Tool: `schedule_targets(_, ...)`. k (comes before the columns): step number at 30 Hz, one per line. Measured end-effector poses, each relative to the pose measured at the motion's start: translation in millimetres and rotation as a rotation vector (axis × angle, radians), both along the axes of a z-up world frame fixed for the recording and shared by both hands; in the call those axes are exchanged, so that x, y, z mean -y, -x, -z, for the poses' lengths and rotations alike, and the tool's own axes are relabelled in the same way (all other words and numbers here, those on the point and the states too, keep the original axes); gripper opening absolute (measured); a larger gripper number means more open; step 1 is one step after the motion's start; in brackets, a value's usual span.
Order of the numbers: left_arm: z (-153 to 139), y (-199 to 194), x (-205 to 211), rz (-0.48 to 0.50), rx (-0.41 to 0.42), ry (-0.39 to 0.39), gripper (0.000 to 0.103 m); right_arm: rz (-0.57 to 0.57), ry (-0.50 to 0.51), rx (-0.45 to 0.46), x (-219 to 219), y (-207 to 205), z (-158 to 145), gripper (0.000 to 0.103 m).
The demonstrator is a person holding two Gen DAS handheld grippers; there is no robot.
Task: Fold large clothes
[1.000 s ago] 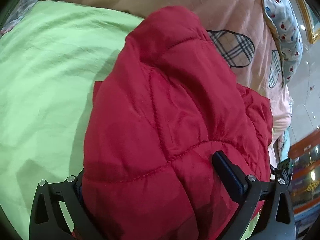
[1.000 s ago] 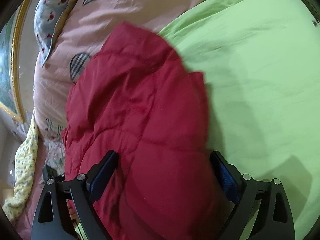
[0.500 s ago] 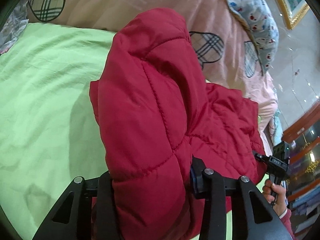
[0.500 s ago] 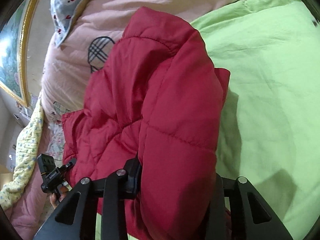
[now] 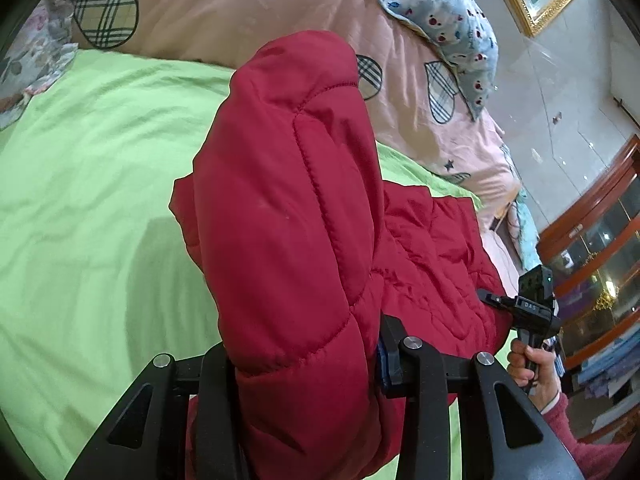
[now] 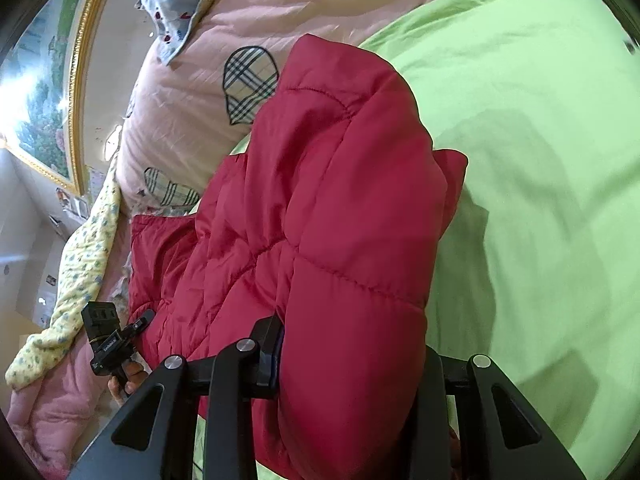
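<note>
The red quilted jacket (image 5: pixel 288 216) lies across a lime-green bedsheet (image 5: pixel 88 184), and both claws are clenched on it. In the left wrist view the left gripper (image 5: pixel 304 364) has a thick padded fold of the jacket squeezed between its two black fingers (image 5: pixel 420 364); the fabric bulges up and forward from the jaws and fills the space straight ahead of the claw. The rest of the jacket spreads out flatter, ahead and to the right of this claw, towards the other gripper, which shows small at the right edge with the person's hand (image 5: pixel 528 360) wrapped round its handle. To the left of the left claw the sheet is bare, with a soft shadow beside the lifted fold.

In the right wrist view the right gripper (image 6: pixel 352 360) likewise pinches a fat roll of the jacket (image 6: pixel 344 208), its left finger (image 6: pixel 266 354) pressed into the padding and the right one mostly hidden behind the cloth. The gripped fold rises ahead of the jaws; the looser, crumpled part of the jacket trails off to the left of this claw. To its right lies open green sheet (image 6: pixel 540 160).

Beyond the jacket, ahead of both claws, a pink duvet with plaid hearts (image 5: pixel 248 4) is heaped up, with a blue patterned pillow (image 5: pixel 452 28) on it and a gold-framed picture (image 6: pixel 48 80) on the wall behind
</note>
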State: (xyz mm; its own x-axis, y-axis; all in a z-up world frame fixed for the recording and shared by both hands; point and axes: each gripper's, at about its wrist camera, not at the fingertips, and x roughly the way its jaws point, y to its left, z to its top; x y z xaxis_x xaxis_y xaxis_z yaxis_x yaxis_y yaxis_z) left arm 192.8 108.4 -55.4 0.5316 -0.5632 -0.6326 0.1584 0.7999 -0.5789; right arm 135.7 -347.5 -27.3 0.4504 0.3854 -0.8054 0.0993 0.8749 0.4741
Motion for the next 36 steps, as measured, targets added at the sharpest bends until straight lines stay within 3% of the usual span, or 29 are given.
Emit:
schedule_targets(5,0,33,-10,0.018,-0.029,0.016,0.036,-0.002,-0.019,-0.006,-6,32,-3,0.033)
schedule_targets(11,21,37,-18,-0.012,-0.060,-0.020,0.039,0.015,-0.036,-0.019,-4,45,5,0.037)
schedule_targets(17,47,28,-24,-0.070,-0.095,-0.024,0.052,0.038,-0.016,-0.025,5,40,21,0.051)
schedule_targets(22,42,37,-24,-0.101,-0.093,-0.084,0.067,0.046,0.030,-0.027,1,41,20,0.062)
schedule_targets(26,33,43,-18,-0.127,-0.094,-0.153,0.079,0.056,0.127,-0.012,-2,44,8,0.075)
schedule_targets(32,4,59,-9,-0.228,-0.026,-0.246,0.083,0.092,0.333,0.089,-7,45,-24,0.091)
schedule_targets(36,-19,66,-3,-0.286,0.034,-0.285,0.086,0.089,0.407,0.153,-18,33,-42,0.099)
